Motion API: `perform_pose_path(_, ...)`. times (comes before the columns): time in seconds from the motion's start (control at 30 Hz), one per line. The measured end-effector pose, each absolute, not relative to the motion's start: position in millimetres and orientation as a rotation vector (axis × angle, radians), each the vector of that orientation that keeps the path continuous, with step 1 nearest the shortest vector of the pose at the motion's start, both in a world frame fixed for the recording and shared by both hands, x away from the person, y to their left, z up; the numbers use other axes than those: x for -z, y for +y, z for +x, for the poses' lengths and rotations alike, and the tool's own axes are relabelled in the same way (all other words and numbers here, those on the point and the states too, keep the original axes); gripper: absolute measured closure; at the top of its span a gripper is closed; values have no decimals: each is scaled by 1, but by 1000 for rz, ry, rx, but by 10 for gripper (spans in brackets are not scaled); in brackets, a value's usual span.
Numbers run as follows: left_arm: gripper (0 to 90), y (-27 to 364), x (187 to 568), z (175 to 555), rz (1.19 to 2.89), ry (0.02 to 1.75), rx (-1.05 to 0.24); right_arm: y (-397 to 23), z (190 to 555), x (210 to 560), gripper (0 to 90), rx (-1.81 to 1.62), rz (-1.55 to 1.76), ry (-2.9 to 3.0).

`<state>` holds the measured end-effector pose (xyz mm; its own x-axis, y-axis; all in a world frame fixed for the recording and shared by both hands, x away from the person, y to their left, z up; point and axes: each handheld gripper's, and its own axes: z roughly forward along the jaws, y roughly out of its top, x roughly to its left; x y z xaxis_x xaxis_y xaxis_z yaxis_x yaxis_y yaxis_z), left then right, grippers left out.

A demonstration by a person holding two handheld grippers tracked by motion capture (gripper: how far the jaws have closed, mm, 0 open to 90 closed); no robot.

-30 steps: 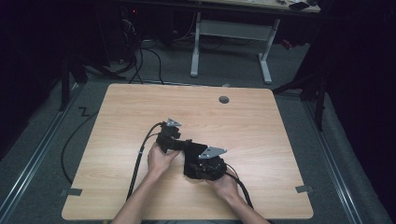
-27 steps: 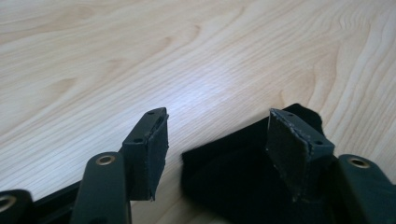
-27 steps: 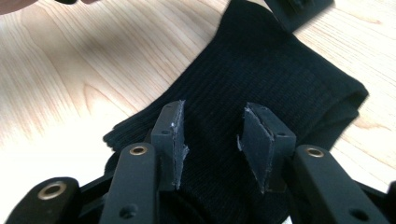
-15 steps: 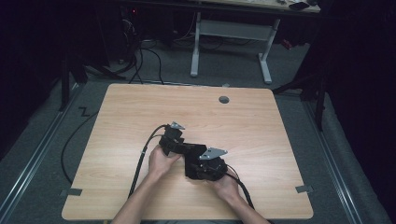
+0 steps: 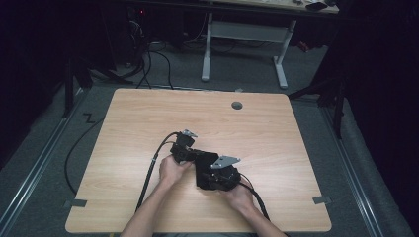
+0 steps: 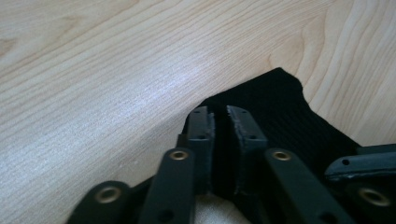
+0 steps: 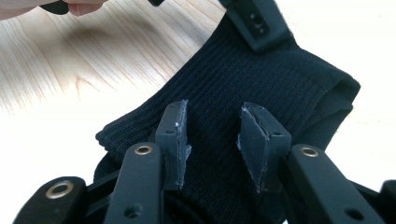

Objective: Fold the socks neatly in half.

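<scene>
While your left gripper (image 6: pixel 219 116) has its jaws nearly together, pinching the edge of the black ribbed cloth (image 6: pixel 280 112), your right gripper (image 7: pixel 212 135) sits jaws apart with the cloth (image 7: pixel 243 79) lying between and under them, nothing clamped. On the wooden table (image 5: pixel 148 118), the cloth (image 5: pixel 202 170) lies near centre, toward 6 o'clock, between both hands. Grommet hole (image 5: pixel 237 105) at 12 o'clock.

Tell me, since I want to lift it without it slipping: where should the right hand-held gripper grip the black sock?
Probably at the ribbed cuff edge of the sock, coming from the right hand-held gripper's side. There the knit lies folded and raised off the table, so the open jaws could close across a layered edge rather than flat cloth.
</scene>
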<state>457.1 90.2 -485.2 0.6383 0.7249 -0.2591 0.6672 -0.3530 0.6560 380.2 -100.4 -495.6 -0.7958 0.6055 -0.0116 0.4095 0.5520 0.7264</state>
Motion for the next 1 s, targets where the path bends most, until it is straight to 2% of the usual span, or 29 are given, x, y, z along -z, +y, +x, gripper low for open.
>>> perform_pose_path(0.13, 862, 90, 481, 454, 2073, 1066, -132, -105, 383, 488, 630, -1123, 904, 2527)
perform_pose_path(0.3, 866, 93, 473, 450, 2010, 1039, -149, -106, 380, 476, 695, -1224, 904, 2499)
perform_pose_path(0.6, 866, 96, 453, 433, 1966, 905, -169, -98, 393, 494, 733, -1169, 994, 2529)
perform_pose_path(0.9, 866, 94, 462, 398, 1954, 841, -188, -96, 400, 497, 737, -1122, 983, 2460)
perform_pose_path(1.0, 865, 96, 467, 396, 1950, 861, -191, -96, 399, 497, 686, -1131, 991, 2456)
